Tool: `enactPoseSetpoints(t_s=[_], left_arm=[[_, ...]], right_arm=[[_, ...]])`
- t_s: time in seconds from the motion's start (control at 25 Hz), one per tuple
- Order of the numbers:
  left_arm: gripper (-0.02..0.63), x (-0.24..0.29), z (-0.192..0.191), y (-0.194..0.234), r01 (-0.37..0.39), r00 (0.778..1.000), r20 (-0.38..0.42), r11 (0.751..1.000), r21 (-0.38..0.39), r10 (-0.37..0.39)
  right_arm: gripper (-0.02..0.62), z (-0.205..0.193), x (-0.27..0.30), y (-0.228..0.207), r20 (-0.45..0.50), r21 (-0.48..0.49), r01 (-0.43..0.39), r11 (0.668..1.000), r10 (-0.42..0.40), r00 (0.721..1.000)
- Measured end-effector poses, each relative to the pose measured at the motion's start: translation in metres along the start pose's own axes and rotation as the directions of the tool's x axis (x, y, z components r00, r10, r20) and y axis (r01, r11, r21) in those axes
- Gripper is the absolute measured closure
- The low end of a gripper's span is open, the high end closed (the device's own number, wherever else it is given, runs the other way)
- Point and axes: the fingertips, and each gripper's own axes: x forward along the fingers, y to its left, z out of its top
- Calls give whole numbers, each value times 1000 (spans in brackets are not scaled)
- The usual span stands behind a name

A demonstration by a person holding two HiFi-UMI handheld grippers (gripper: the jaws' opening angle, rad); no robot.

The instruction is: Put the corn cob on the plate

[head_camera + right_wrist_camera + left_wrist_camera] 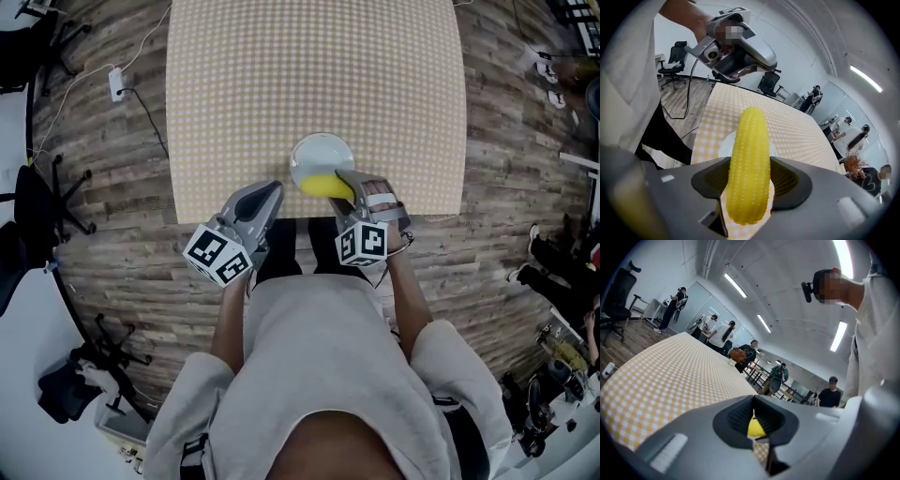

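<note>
My right gripper (750, 180) is shut on a yellow corn cob (750, 164), which stands lengthwise between the pads and sticks out past them. In the head view the corn cob (326, 186) hangs over the near rim of a white plate (322, 141), with the right gripper (349, 184) just behind it. The plate (723, 145) shows white under the cob. My left gripper (270, 192) hovers at the table's near edge, left of the plate, its jaws together with nothing in them. Through the slit of the left gripper (753, 420), a sliver of the corn cob (755, 428) shows.
The plate sits near the front edge of a table with a yellow checked cloth (309, 75). A power strip (117, 84) and cables lie on the wooden floor to the left, beside office chairs (37, 202). Several people (722, 336) stand beyond the table's far end.
</note>
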Motion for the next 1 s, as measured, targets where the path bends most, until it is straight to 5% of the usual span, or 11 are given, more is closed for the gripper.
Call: enactPoseSetpoints(t_s=[0.52, 1.0], left_arm=[[598, -5, 7, 13, -19, 1000, 13, 1000, -18, 20], [598, 0, 12, 18, -21, 999, 25, 1000, -22, 22]], right_arm=[[339, 4, 48, -12, -15, -58, -88, 994, 87, 996], [337, 5, 56, -12, 13, -10, -192, 981, 192, 981]])
